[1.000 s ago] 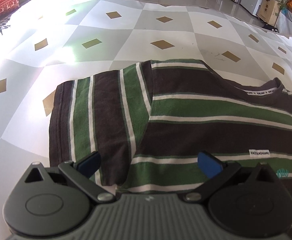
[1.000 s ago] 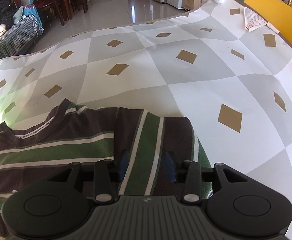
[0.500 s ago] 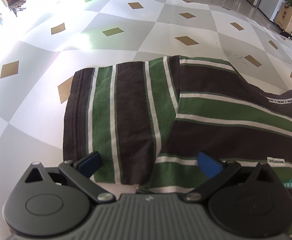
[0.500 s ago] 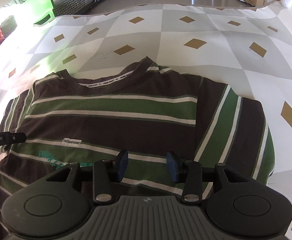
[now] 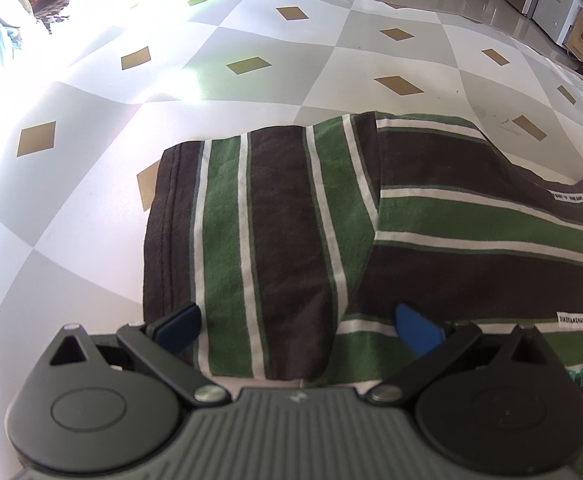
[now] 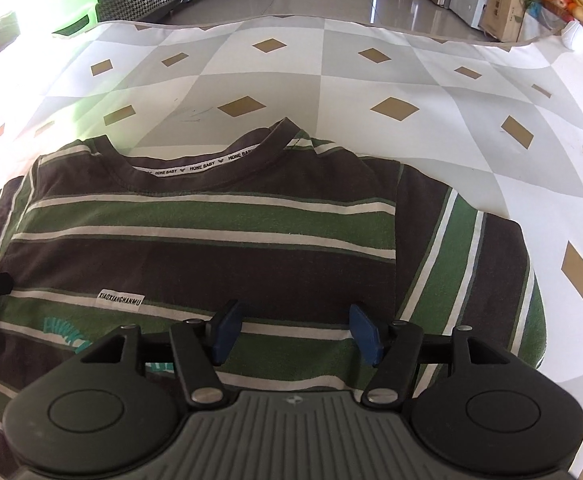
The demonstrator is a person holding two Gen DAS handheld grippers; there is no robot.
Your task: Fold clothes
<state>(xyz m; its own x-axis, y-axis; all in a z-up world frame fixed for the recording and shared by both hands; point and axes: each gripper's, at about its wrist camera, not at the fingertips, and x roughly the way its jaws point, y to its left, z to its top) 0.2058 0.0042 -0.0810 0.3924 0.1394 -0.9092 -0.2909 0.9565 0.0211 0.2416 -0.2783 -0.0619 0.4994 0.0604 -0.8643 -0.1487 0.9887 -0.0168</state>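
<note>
Striped T-shirt (image 6: pixel 211 248) spread flat on the checked desk cloth (image 6: pixel 371 92)

We see broad bare cloth beyond its collar; our left gripper (image 5: pixel 297 322) gapes empty, our right gripper (image 6: pixel 295 330) has just been widening, holding nothing.

Open cloth all round my claws

Beyond the shirt (image 6: pixel 211 248) the checked cloth (image 6: pixel 331 92) lies bare to its far edge; only a green chair (image 6: pixel 71 4) stands upper left, off it.

Left claw (image 5: pixel 297 326) wide open; right claw (image 6: pixel 297 332) just opening (nothing gripped), both angled downward.
</note>
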